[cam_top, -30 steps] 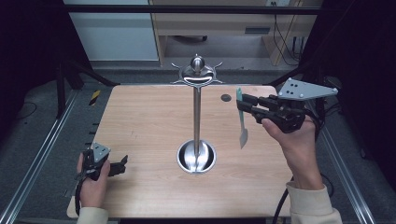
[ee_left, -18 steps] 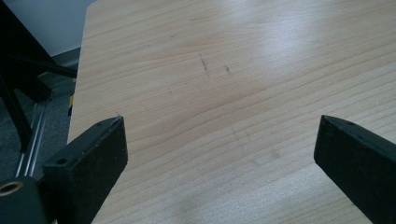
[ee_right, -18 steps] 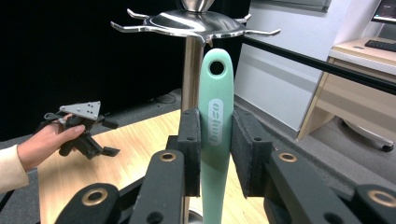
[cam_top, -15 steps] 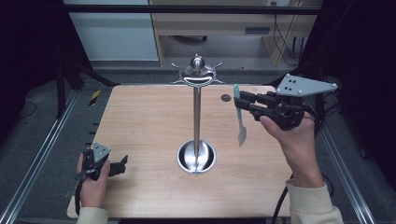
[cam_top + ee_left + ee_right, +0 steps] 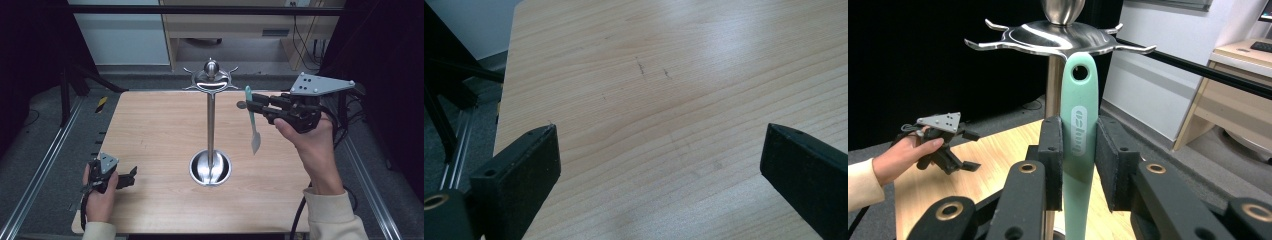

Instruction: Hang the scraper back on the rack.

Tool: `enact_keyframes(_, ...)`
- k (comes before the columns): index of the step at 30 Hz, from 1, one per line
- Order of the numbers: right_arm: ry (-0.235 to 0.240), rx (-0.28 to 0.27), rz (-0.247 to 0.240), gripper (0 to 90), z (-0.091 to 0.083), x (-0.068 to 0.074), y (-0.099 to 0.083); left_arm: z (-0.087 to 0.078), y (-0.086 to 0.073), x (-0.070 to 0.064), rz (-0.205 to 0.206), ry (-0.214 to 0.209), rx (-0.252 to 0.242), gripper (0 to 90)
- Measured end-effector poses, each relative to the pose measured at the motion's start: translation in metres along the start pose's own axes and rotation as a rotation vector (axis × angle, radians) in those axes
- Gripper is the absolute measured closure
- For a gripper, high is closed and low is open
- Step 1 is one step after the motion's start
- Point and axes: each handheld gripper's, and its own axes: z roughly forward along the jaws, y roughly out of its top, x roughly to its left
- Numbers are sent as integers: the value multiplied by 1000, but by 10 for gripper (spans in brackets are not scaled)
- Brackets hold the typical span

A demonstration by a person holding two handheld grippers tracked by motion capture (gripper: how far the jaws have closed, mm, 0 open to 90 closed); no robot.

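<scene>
While clamped upright in right gripper (image 5: 248,105) fingers: mint spatula (image 5: 252,122), beside hook stand (image 5: 210,122) | left gripper (image 5: 131,176) fingers agape, low | wooden tabletop (image 5: 150,130) | dark room.

Mint-green utensil handle (image 5: 1079,130), shiny silver stand (image 5: 210,125), pale woodgrain table (image 5: 150,130), black claw (image 5: 1079,165)

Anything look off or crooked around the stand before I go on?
Nothing stands out. The stand is upright on the table, and the right gripper holds the green utensil vertically by its handle, just below the hooks.
</scene>
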Motion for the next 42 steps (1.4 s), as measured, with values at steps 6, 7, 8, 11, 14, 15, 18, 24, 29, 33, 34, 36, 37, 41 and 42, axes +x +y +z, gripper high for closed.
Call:
enact_keyframes(6,7,10,-3,743,2,0,4,0,0,0,0,-1,1,26)
enact_keyframes(7,9,12,-3,743,2,0,4,0,0,0,0,0,0,26)
enact_keyframes(8,9,13,-3,743,3,0,4,0,0,0,-1,0,0,26)
enact_keyframes(11,16,15,-2,743,4,0,5,0,0,0,0,0,0,26)
enact_keyframes(14,19,23,-5,743,6,1,5,0,0,0,0,0,0,26)
enact_keyframes(15,21,28,-4,743,6,1,5,0,0,0,0,0,0,26)
enact_keyframes(18,21,31,-6,743,8,1,6,0,0,0,1,1,0,26)
enact_keyframes(24,20,40,-6,743,10,1,7,0,0,-1,7,-3,1,26)
enact_keyframes(29,19,48,-1,743,13,-1,6,0,0,-1,6,-1,2,26)
enact_keyframes(33,20,47,3,743,16,-1,5,0,0,-1,7,-2,4,26)
enact_keyframes(34,21,44,6,742,17,-1,5,1,0,-1,5,-3,5,26)
enact_keyframes(36,22,42,7,743,18,-1,4,0,0,-1,6,-3,5,26)
enact_keyframes(37,22,39,8,742,19,-1,4,0,0,-1,7,-3,5,26)
enact_keyframes(41,27,35,6,742,21,0,3,1,0,-1,7,-4,6,26)
enact_keyframes(42,28,34,8,742,21,0,3,1,0,-1,9,-4,7,26)
